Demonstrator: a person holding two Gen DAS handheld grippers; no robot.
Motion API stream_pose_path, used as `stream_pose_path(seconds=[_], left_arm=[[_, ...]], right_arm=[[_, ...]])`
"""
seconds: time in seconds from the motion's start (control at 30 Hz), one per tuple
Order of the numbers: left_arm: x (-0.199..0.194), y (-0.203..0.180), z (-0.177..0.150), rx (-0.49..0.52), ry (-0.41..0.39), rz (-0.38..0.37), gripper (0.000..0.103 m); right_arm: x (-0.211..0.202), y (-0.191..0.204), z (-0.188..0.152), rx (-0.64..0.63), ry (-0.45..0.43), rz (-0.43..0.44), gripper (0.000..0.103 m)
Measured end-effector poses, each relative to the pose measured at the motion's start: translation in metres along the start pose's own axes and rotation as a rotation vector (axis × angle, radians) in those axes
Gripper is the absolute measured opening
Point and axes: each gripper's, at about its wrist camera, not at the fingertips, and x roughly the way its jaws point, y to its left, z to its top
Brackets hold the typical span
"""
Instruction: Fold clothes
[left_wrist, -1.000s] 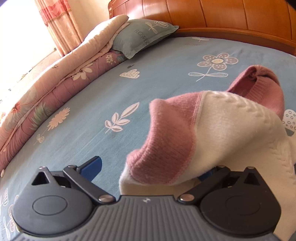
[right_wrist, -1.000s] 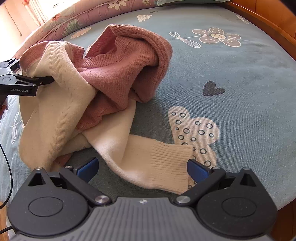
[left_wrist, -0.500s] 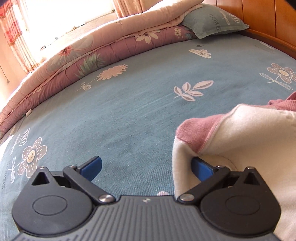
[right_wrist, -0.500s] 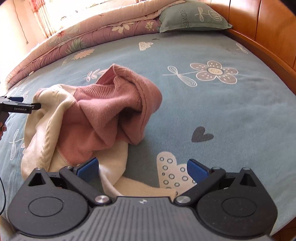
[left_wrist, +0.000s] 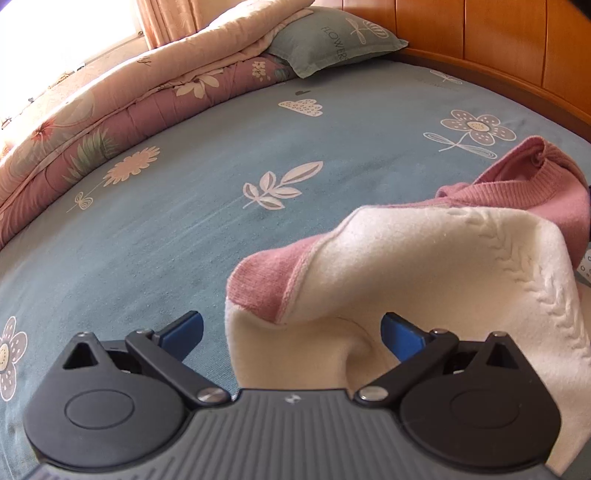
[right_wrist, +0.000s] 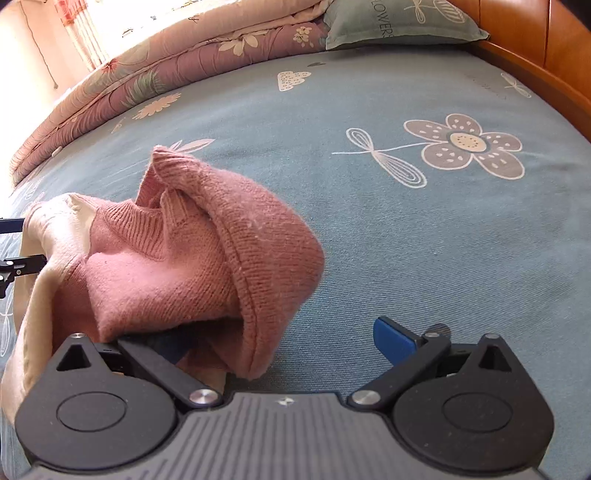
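Observation:
A pink and cream knitted sweater (left_wrist: 424, 266) lies crumpled on the blue flowered bedsheet (left_wrist: 184, 229). In the left wrist view my left gripper (left_wrist: 291, 332) is open, with a cream fold of the sweater lying between its blue pads (left_wrist: 400, 334). In the right wrist view the sweater (right_wrist: 192, 258) rises in a pink hump over the left pad of my right gripper (right_wrist: 291, 343), which is open; its right pad (right_wrist: 393, 338) is bare above the sheet. The left gripper's tip (right_wrist: 18, 264) shows at the sweater's far left edge.
A rolled pink floral quilt (left_wrist: 92, 122) runs along the far left side of the bed. A green pillow (left_wrist: 332, 40) lies at the head. The wooden headboard (left_wrist: 517, 48) curves along the right.
Both grippers have shifted in closer to the sweater. The right gripper moved from the cream sleeve to under the pink hump. The left gripper now has more cream fabric between its pads.

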Motion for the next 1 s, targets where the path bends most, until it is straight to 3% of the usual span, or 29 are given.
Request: stream_pose_path(seconds=[0.1,0.2,0.33,0.43,0.7,0.87,1.0], left_arm=[[0.024,0.003,0.007,-0.032,0.043,-0.025,0.102],[0.03,0.005,0.007,-0.062,0.033,-0.077,0.101],[0.035,-0.001,0.006,-0.016,0.043,-0.107,0.099],[0.034,0.004,0.006,-0.028,0.021,-0.087,0.099],[0.044,0.0,-0.003,-0.025,0.041,-0.028,0.102],[0.042,-0.009,0.005,0.023,0.012,0.023,0.102],[0.055,-0.001,0.013,0.005,0.025,0.142,0.102]], right_arm=[[0.02,-0.004,0.006,0.021,0.014,-0.011,0.103],[0.033,-0.01,0.011,0.045,0.019,-0.013,0.103],[0.04,-0.004,0.016,-0.052,0.021,-0.029,0.103],[0.041,-0.016,0.018,0.005,0.004,-0.026,0.103],[0.045,-0.004,-0.002,-0.176,-0.088,-0.089,0.103],[0.045,-0.003,0.012,-0.168,-0.104,-0.122,0.103],[0.061,-0.002,0.038,-0.164,-0.109,-0.189,0.103]])
